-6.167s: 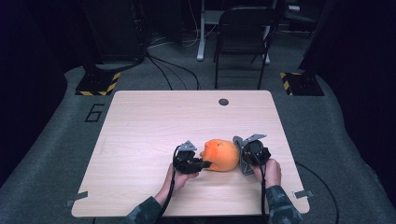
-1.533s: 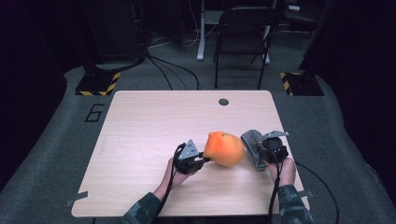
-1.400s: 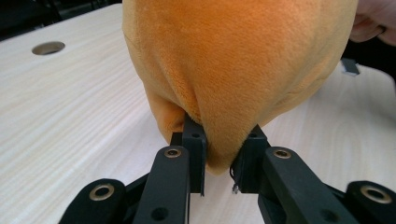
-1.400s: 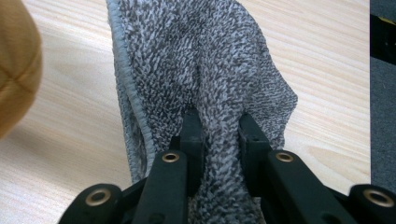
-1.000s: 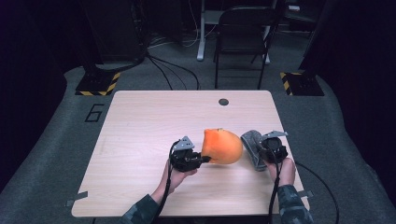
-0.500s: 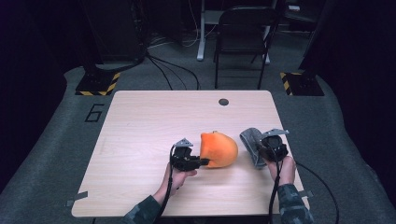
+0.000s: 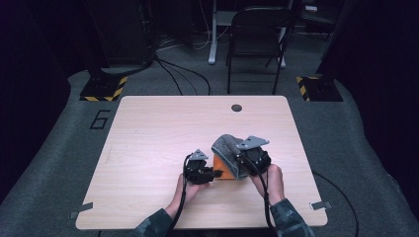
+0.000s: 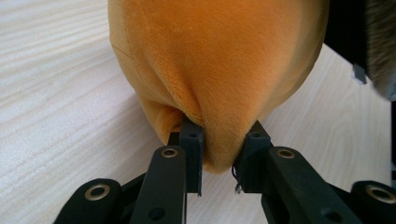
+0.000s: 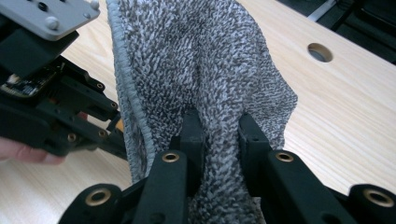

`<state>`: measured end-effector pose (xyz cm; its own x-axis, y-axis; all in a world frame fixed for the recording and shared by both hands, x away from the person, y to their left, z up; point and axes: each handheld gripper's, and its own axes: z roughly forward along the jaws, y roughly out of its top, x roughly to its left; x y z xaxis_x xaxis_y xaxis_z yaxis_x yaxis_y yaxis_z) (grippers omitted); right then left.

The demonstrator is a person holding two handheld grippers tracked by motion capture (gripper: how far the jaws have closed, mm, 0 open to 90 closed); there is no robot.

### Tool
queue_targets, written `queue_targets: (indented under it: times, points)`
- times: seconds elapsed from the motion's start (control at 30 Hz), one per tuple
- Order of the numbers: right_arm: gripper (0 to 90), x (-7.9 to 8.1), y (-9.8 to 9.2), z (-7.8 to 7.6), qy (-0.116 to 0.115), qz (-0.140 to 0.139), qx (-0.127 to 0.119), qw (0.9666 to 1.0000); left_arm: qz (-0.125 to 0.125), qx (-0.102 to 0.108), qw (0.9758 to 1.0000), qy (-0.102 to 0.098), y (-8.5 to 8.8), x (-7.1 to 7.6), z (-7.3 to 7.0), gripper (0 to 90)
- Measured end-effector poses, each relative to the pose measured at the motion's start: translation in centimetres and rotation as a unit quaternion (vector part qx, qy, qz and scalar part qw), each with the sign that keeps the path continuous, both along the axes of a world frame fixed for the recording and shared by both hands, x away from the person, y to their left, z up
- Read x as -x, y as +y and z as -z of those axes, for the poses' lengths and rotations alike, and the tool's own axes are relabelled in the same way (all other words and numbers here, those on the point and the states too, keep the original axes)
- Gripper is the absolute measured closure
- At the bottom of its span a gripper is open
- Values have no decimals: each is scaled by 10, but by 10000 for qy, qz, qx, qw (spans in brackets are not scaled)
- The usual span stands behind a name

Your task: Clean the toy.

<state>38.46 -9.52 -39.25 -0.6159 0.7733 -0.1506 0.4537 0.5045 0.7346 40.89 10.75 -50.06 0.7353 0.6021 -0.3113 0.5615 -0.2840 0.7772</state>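
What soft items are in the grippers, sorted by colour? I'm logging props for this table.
Orange plush piece: 1
Grey terry cloth: 1
Total: 2

A pale wood table [image 7: 148, 148] stands on grey carpet [image 7: 59, 163]. A black chair [image 7: 257, 29] stands far, with cables [image 7: 183, 79] and striped plates [image 7: 101, 89].

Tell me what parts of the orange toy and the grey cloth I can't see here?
- Orange toy: top cut off by the left gripper view's edge; in the high view the grey cloth covers most of it.
- Grey cloth: lower end cut off by the right gripper view's bottom edge, behind the right gripper.
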Motion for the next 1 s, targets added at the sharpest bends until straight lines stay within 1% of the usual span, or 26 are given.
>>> queue_targets:
  times: [0.03,0.07,0.1,0.13,0.17,0.2,0.23,0.3,0.33,0.37,0.4,0.57,0.6,0.63,0.67,0.7,0.73,0.77,0.83,0.9,0.93,1.0]
  points:
    - [764,-1,3,4,70,39,61,9999,16,-95,9999,-47,-1,1,-1,757]
    - [764,-3,6,10,77,61,149,9998,26,-154,9998,-83,-2,2,0,758]
    - [765,-4,7,14,4,83,258,9996,27,-166,9998,-98,-3,2,1,757]
    - [764,-5,7,18,-38,130,309,9994,44,-186,9997,-136,-3,1,1,758]
    - [765,-6,6,20,-19,138,307,9994,23,-167,9997,-159,-3,1,2,758]
    - [765,-7,3,20,-17,147,274,9995,25,-131,9998,-127,-3,1,2,758]
    - [765,-8,1,20,-26,176,307,9994,25,-133,9998,-135,-3,1,1,758]
    - [765,-10,-3,22,-24,216,240,9995,14,-123,9998,-148,-4,1,2,758]
    - [765,-10,-5,23,-24,258,258,9993,55,-145,9997,-164,-3,1,2,758]
    - [764,-11,-8,24,-33,288,300,9991,71,-123,9998,-154,-3,0,2,758]
    - [764,-13,-11,25,-13,324,291,9991,69,-128,9998,-164,-3,0,2,757]
    - [764,-21,-33,35,189,665,261,9973,93,-105,9998,-158,-3,0,2,757]
    - [764,-23,-38,37,265,770,287,9963,100,-106,9998,-157,-3,-1,2,757]
    - [764,-26,-42,41,291,854,277,9955,103,-101,9998,-161,-3,-1,2,757]
    - [764,-29,-46,45,405,958,319,9941,102,-104,9998,-167,-3,-1,2,757]
    - [764,-32,-51,50,429,1003,330,9935,106,-101,9998,-168,-3,-1,2,757]
    - [764,-35,-54,56,507,1059,361,9924,109,-117,9997,-176,-3,-1,2,757]
    - [764,-39,-58,61,592,1084,393,9916,106,-126,9997,-185,-3,0,2,756]
    - [763,-44,-63,73,783,1178,478,9888,116,-139,9996,-204,-4,0,2,756]
    - [762,-48,-67,82,968,1211,560,9863,164,-188,9994,-246,-3,0,1,756]
    - [762,-50,-68,84,1005,1222,557,9858,158,-165,9995,-235,-3,0,1,756]
    - [761,-49,-71,80,973,1247,534,9860,120,-138,9996,-206,-4,0,2,756]
